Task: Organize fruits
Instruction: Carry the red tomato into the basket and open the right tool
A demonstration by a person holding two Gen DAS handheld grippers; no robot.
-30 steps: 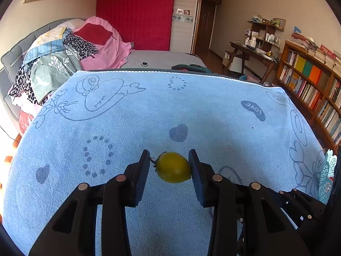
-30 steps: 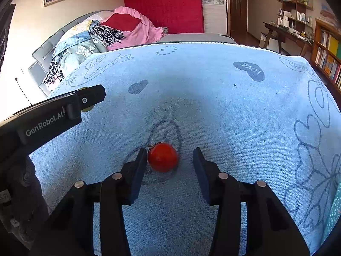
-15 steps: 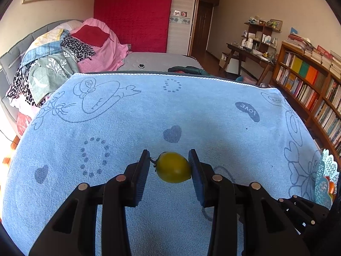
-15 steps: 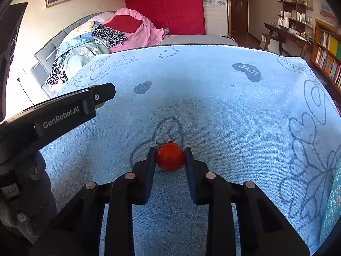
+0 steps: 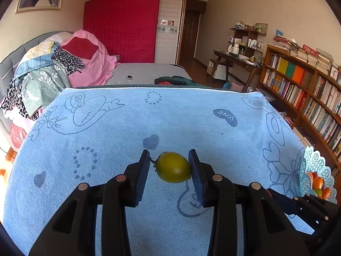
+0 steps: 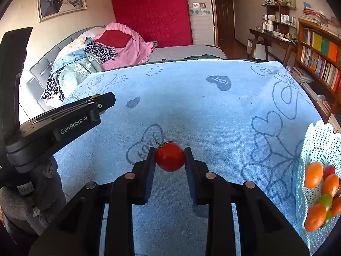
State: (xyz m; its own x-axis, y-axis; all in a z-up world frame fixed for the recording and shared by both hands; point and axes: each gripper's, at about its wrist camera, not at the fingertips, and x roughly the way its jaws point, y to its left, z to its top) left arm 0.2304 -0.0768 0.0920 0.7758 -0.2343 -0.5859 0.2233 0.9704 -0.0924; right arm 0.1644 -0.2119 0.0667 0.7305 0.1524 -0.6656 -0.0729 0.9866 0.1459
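In the left wrist view my left gripper [image 5: 169, 167] is shut on a small yellow-green tomato [image 5: 173, 167], held lengthwise between its pads, stem toward the left pad. It hangs above the blue towel [image 5: 106, 140]. My right gripper [image 6: 169, 160] is shut on a red tomato [image 6: 169, 156], lifted off the towel [image 6: 213, 117]. The left gripper [image 6: 102, 104] also shows from the side at the left of the right wrist view. A pale blue lace-pattern basket [image 6: 313, 147] at the right edge holds several orange, red and green small fruits.
The towel covers a table whose far edge [image 5: 162, 88] drops toward a bed piled with clothes [image 5: 64, 64]. A bookshelf [image 5: 304, 89] and a desk [image 5: 236, 59] stand to the right. The basket [image 5: 313, 164] sits at the towel's right edge.
The right gripper closed on the red tomato and lifted it off the towel. Both grippers rose and shifted, bringing the basket into view at the right. The left grip is unchanged.
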